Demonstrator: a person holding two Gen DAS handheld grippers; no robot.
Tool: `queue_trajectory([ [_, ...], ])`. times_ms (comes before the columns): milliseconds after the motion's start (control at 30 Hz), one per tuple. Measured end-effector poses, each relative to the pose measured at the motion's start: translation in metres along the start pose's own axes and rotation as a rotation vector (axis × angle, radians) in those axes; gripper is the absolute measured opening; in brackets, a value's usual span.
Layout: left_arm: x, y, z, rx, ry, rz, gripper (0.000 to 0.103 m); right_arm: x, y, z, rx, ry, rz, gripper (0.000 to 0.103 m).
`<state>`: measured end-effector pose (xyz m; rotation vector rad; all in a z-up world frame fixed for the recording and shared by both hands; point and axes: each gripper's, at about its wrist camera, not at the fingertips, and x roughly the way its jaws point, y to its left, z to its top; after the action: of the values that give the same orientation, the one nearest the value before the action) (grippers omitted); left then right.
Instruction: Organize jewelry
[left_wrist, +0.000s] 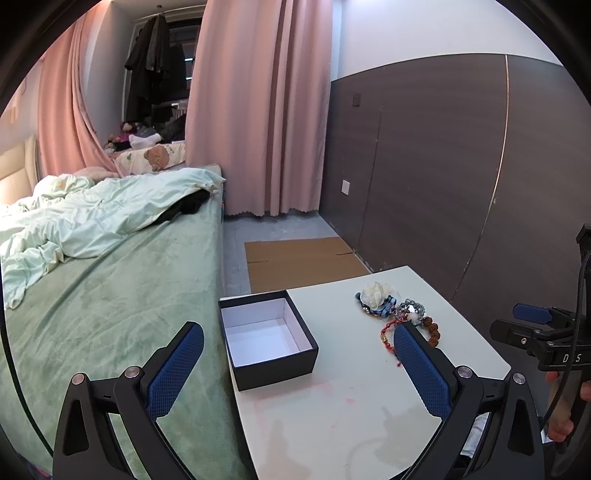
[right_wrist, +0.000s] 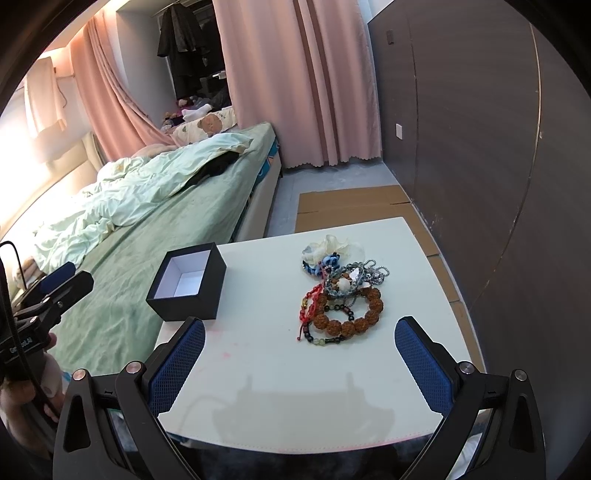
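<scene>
Hovering above the white counter (right_wrist: 258, 369), the left gripper (left_wrist: 299, 365) and the right gripper (right_wrist: 300, 360) both have their fingers spread wide and hold nothing. The open black box (right_wrist: 186, 286) stands at the counter's left edge beside the bed (right_wrist: 140, 236). The jewelry pile (right_wrist: 341, 291) lies well apart to its right, the brown bead bracelet (right_wrist: 349, 314) nearest.

Green-sheeted bed (right_wrist: 155, 221), pink curtains (left_wrist: 266, 110), dark panelled wall (left_wrist: 443, 166), cardboard (left_wrist: 299, 258) on grey floor (left_wrist: 236, 251).

Box (right_wrist: 186, 286) on table (right_wrist: 258, 369) left edge, jewelry pile (right_wrist: 341, 291) right of it, apart; bed (right_wrist: 129, 229) left of table.
</scene>
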<state>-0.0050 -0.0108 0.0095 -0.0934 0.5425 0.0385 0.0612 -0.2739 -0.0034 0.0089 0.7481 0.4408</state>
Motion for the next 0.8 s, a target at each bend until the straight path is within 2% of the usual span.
queue_trajectory([
  [300,0.01,-0.002,0.004,-0.033,0.016,-0.032,0.103,0.002,-0.008,0.003,0.012,0.0,-0.01,0.103],
  [600,0.022,-0.015,0.021,-0.077,-0.006,-0.092,0.103,0.007,-0.038,0.011,0.124,-0.003,0.008,0.103],
  [800,0.043,-0.018,0.025,-0.114,0.025,-0.132,0.103,0.015,-0.062,0.016,0.225,-0.001,0.009,0.103],
])
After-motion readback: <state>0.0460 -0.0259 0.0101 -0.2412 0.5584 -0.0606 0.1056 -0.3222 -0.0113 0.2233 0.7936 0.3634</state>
